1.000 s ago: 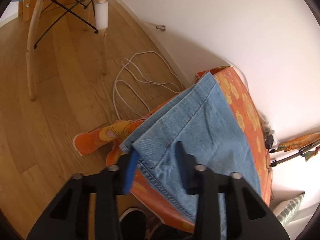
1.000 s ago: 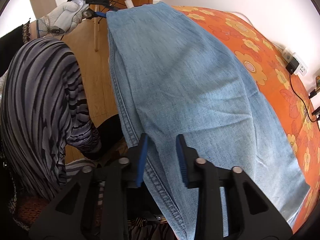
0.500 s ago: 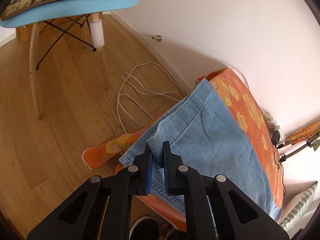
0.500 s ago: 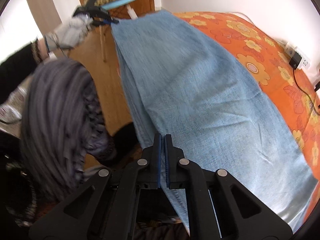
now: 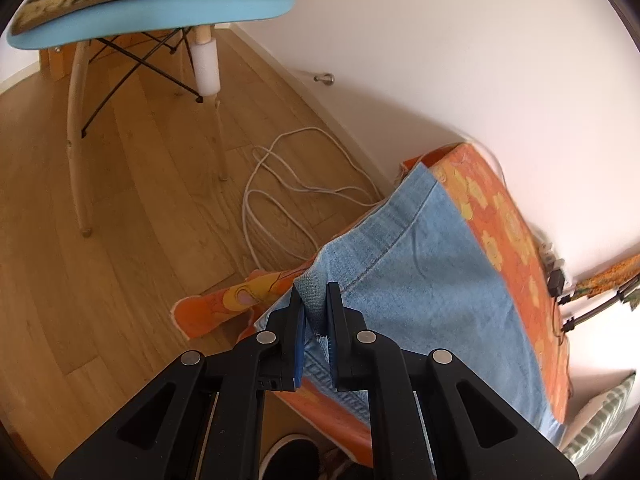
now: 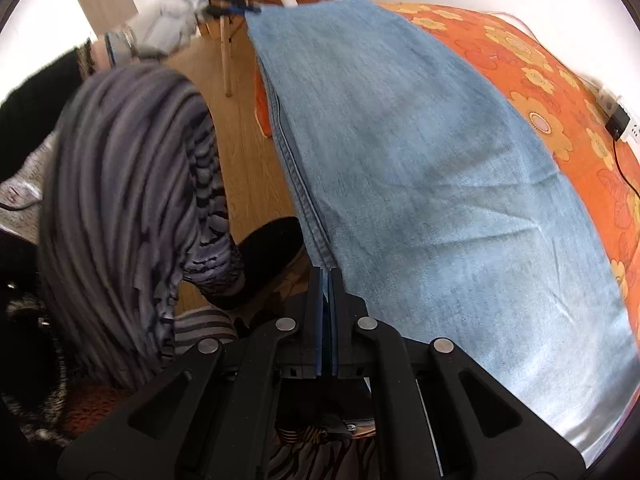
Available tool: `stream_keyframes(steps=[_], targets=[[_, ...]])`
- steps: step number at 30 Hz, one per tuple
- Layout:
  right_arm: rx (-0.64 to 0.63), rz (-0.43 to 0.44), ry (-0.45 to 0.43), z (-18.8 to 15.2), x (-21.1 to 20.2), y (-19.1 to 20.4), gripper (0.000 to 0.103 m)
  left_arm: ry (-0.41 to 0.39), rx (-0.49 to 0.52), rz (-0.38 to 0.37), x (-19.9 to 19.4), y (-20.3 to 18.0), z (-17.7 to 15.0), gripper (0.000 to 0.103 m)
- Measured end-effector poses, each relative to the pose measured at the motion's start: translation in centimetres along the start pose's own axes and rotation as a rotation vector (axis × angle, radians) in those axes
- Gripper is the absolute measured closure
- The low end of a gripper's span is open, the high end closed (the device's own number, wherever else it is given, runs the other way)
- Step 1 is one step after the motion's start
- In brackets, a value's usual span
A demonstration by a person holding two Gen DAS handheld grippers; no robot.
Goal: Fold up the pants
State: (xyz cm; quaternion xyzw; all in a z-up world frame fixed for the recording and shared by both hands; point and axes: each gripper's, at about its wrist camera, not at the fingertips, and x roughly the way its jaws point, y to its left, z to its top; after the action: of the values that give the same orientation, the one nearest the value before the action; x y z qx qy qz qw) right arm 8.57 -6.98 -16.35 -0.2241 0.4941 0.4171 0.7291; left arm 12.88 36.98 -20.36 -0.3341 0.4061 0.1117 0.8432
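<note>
Light blue denim pants [image 6: 420, 152] lie lengthwise on a bed with an orange flowered cover [image 6: 532, 68]. My left gripper [image 5: 314, 300] is shut on the hem corner of the pants [image 5: 404, 280] at the bed's end and holds it raised. My right gripper [image 6: 326, 276] is shut on the stacked side edge of the pants near the bed's front edge. The left gripper also shows in the right wrist view [image 6: 236, 2], far at the top, held by a gloved hand.
A blue chair with a leopard cushion [image 5: 160, 4] stands on the wooden floor [image 5: 120, 220] beyond the bed's end. A white cable [image 5: 288, 188] lies coiled by the wall. The person's striped sleeve [image 6: 132, 200] fills the left. A charger [image 6: 618, 120] sits by the wall.
Both grippers were open around the pants' edges a second ago. Both have shut on the denim and lifted it; the left one now holds the hem corner higher.
</note>
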Motion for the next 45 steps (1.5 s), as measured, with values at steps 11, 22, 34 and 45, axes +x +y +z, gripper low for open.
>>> stream_keyframes(steps=[11, 22, 34, 45], targets=[[0.338, -0.106, -0.167, -2.1, -9.7, -8.0, 0.089, -0.028, 0.011, -0.034, -1.6, 0.6, 0.2, 0.09], [0.179, -0.102, -0.179, 4.8, -8.0, -6.1, 0.063, -0.022, -0.077, -0.126, -3.2, 3.5, -1.7, 0.056], [-0.034, -0.021, -0.129, 16.9, 0.2, 0.6, 0.063, 0.064, -0.206, -0.264, 0.1, 3.0, -1.9, 0.042], [-0.081, 0.011, -0.107, 19.0, 3.1, 3.1, 0.063, 0.081, -0.336, -0.274, 3.2, 5.4, -2.6, 0.037]])
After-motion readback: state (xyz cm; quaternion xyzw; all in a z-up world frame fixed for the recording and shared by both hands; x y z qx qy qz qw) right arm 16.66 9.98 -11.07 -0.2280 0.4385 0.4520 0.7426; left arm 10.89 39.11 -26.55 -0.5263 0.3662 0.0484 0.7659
